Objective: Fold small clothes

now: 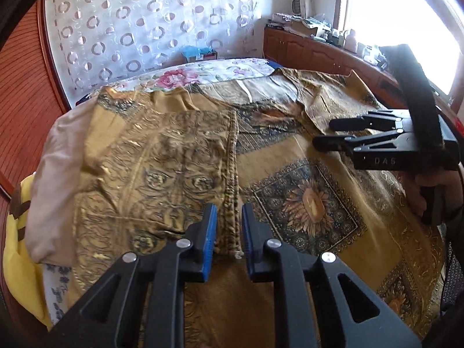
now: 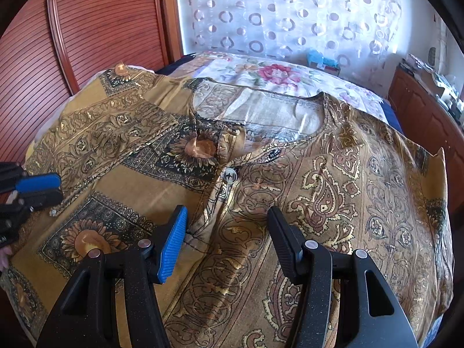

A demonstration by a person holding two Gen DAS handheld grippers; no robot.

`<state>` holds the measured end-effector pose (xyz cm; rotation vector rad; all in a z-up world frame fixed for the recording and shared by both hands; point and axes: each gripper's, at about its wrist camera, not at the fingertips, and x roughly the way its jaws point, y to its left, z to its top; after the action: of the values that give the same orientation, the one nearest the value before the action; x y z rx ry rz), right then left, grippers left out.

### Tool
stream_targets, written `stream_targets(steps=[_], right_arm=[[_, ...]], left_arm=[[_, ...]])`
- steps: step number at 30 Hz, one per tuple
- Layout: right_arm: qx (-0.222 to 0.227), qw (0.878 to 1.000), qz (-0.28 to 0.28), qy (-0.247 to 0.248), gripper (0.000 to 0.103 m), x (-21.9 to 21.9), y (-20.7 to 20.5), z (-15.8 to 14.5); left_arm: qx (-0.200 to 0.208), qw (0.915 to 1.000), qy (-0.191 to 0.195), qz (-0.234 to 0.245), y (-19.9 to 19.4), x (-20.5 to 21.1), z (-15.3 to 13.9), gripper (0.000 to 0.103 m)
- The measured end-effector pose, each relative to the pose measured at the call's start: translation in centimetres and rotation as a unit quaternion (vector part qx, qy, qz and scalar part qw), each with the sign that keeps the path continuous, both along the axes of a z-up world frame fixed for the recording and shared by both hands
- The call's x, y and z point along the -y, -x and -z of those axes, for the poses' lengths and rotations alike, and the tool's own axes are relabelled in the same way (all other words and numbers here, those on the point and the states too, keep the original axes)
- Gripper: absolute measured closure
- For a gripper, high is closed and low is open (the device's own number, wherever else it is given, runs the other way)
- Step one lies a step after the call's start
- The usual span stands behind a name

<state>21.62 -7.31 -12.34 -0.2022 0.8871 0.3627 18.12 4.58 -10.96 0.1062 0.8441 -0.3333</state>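
The shirt (image 2: 290,179) lies spread flat across the bed (image 2: 261,72), front up, so its panels can be turned over one at a time; nearest you, your left gripper (image 1: 229,229) straddles the ridged edge of a side already folded inward, its blue pads a little apart with the hem between them, and whether they touch the cloth I cannot tell. Your right gripper (image 2: 226,243) hangs with its fingers wide apart over the placket, holding nothing (likely ready to pin the middle). The cloth looks thin and limp, mustard printed with sunflowers and paisley, creasing softly; a pale button (image 2: 229,175) sits just below the scooped neckline. Farther off, a floral bedspread (image 2: 275,71); beyond it a sheer curtain (image 2: 290,14) with rings.
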Motion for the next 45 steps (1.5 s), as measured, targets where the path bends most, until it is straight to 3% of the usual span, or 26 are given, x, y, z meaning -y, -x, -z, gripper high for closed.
stream_targets(steps=[9,14,20,26,30,35,38,40,45], right_arm=[[0.021,0.999,0.006,-0.039,0.045,3.3,1.4,-2.5],[0.053,0.997,0.036,-0.034,0.045,9.0,3.4,-5.8],[0.076,0.99,0.122,-0.012,0.045,19.1,4.2,-8.0],[0.04,0.979,0.201,-0.006,0.045,27.4,3.0,-6.2],[-0.002,0.973,0.227,-0.036,0.045,30.6,2.4,-4.0],[-0.039,0.969,0.231,-0.076,0.046,32.0,2.3,-2.3],[-0.047,0.967,0.224,-0.11,0.054,32.5,2.6,-2.2],[-0.049,0.968,0.215,-0.119,0.065,32.3,2.8,-2.4],[-0.041,0.974,0.201,-0.095,0.083,31.1,3.0,-2.9]], left_arm=[[-0.003,0.9998,-0.021,0.002,0.1,1.1,1.1,0.086],[-0.003,0.9998,-0.022,0.001,0.2,1.2,1.1,0.085],[-0.002,0.9997,-0.023,0.001,0.3,1.1,1.0,0.085],[-0.002,0.9997,-0.024,0.0,0.2,1.2,1.0,0.084],[0.002,0.9994,-0.034,-0.001,0.3,1.5,1.0,0.084],[0.019,0.9969,-0.077,-0.002,0.6,2.5,1.0,0.083],[0.033,0.9934,-0.11,-0.003,1.0,3.4,1.1,0.083],[0.037,0.9921,-0.12,-0.003,1.0,3.6,1.1,0.083],[0.036,0.9923,-0.118,-0.004,1.0,3.6,1.1,0.083]])
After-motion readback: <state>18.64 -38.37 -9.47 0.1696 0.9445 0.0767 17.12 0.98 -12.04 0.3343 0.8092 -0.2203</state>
